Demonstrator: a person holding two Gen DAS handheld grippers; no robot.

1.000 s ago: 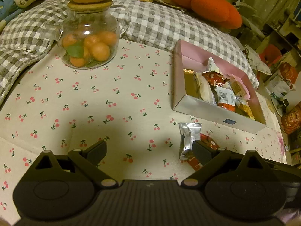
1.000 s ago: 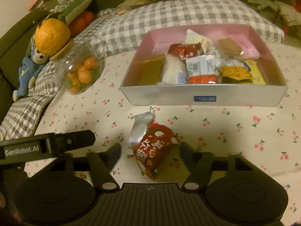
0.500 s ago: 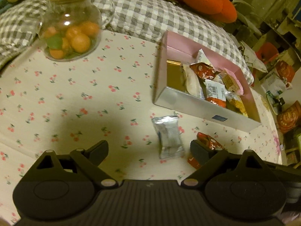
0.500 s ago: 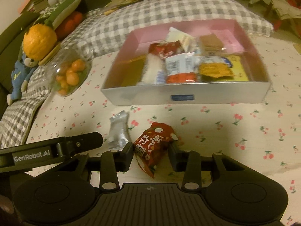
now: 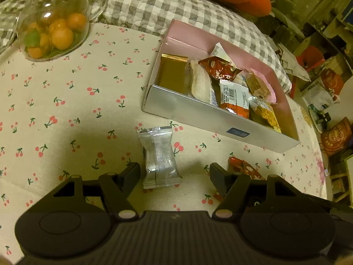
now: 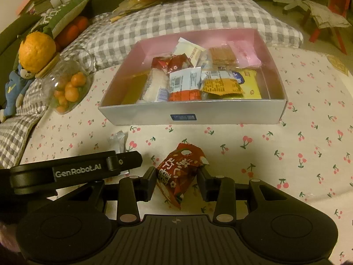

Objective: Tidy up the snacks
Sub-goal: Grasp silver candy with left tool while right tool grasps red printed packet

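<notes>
My right gripper (image 6: 177, 177) pinches the red printed snack packet (image 6: 179, 172) on the cherry-print cloth (image 6: 286, 154), just in front of the silver, pink-lined box (image 6: 192, 116) of snacks. My left gripper (image 5: 174, 173) is closing around the silver foil sachet (image 5: 158, 156); its left finger looks near the wrapper, though I can't confirm contact.
</notes>
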